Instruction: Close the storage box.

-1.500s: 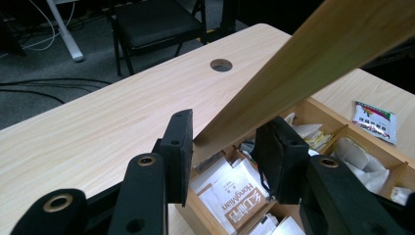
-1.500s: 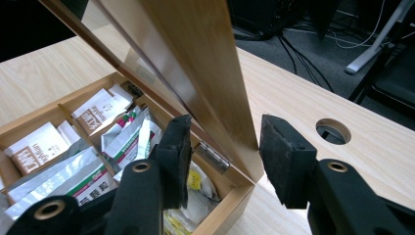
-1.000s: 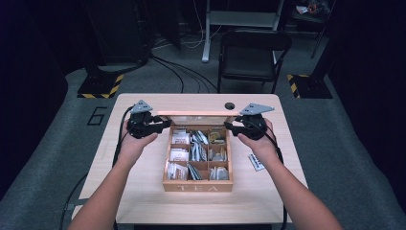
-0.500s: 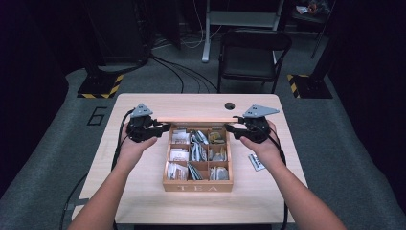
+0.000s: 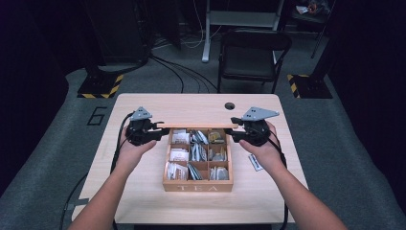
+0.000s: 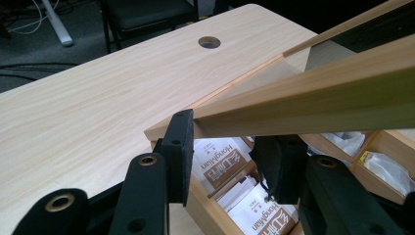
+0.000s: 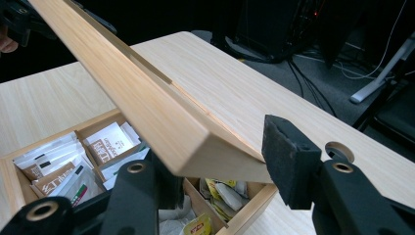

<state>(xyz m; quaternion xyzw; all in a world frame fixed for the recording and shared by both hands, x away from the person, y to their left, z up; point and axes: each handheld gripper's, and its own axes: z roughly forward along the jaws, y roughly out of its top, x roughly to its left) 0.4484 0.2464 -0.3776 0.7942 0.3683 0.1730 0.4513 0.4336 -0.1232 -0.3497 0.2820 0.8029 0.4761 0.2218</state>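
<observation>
Two grippers on the lid of a tea box

High view: the lid [image 5: 196, 125] runs left to right mid-frame, over the box [image 5: 197, 183]'s far edge, between left gripper [image 5: 160, 125] and right gripper [image 5: 231, 127]. Left gripper view: jaws clamp its end [image 6: 230, 110], rising right. Right gripper view: jaws straddle its corner [image 7: 205, 147]; grip unclear.

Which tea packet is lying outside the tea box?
The single packet on the bare table, just right of the tea box beside the person's right wrist. All the other packets sit inside the box's compartments.
</observation>
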